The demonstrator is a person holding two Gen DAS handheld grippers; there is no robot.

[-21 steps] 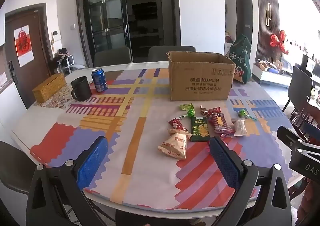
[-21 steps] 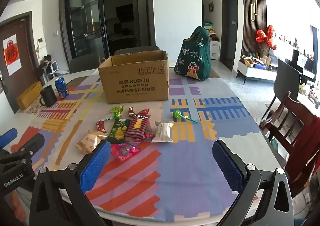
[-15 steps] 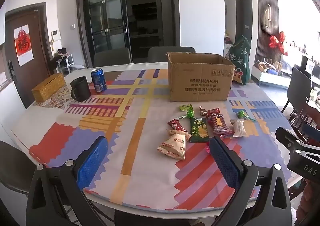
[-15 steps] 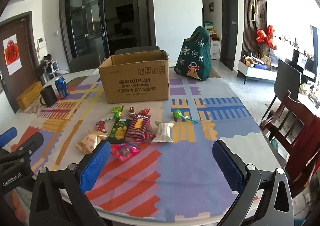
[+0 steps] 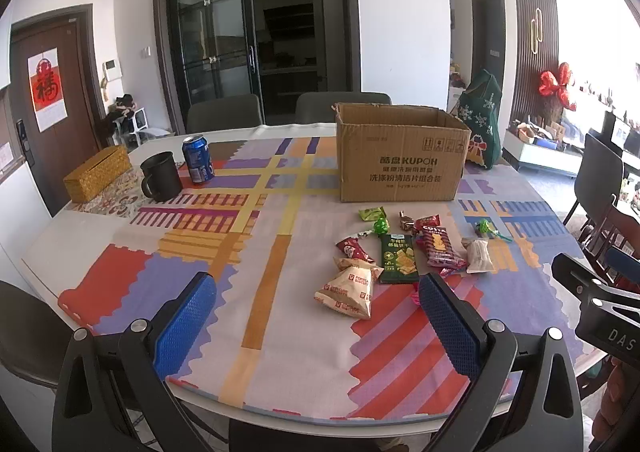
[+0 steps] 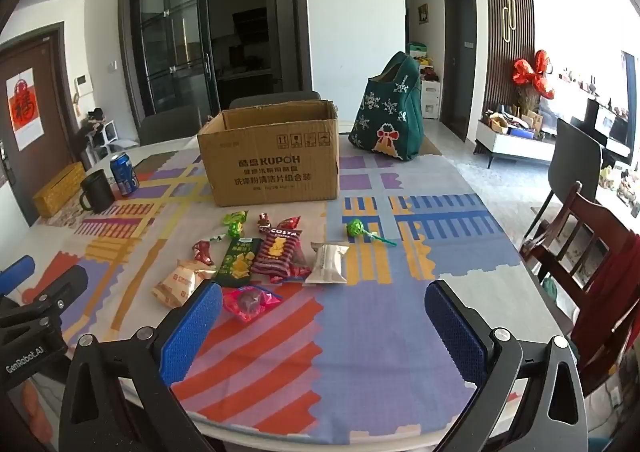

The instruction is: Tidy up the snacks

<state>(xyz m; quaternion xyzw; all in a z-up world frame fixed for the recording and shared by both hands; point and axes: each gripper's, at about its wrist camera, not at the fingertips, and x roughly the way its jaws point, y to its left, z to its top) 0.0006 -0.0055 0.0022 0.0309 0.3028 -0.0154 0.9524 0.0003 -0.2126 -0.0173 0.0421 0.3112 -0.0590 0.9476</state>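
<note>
An open cardboard box [image 5: 400, 156] [image 6: 272, 156] stands at the far side of the table. Several snack packets lie in front of it: a tan bag [image 5: 348, 288] [image 6: 180, 282], a green packet [image 5: 398, 258] [image 6: 238, 262], a red COSTA packet [image 5: 438, 248] [image 6: 278, 252], a white packet [image 5: 480, 256] [image 6: 328, 264], a pink candy [image 6: 250, 302], a green lollipop [image 6: 356, 230]. My left gripper [image 5: 316, 328] is open and empty, above the table's near edge. My right gripper [image 6: 324, 332] is open and empty, just short of the snacks.
A black mug [image 5: 160, 176], a blue can [image 5: 198, 158] and a woven yellow box [image 5: 96, 178] sit at the far left. A green gift bag [image 6: 390, 112] stands right of the box. Chairs [image 6: 592, 252] ring the table [image 5: 200, 252].
Both grippers have hardly moved; the views shifted very slightly. Nothing was taken hold of.
</note>
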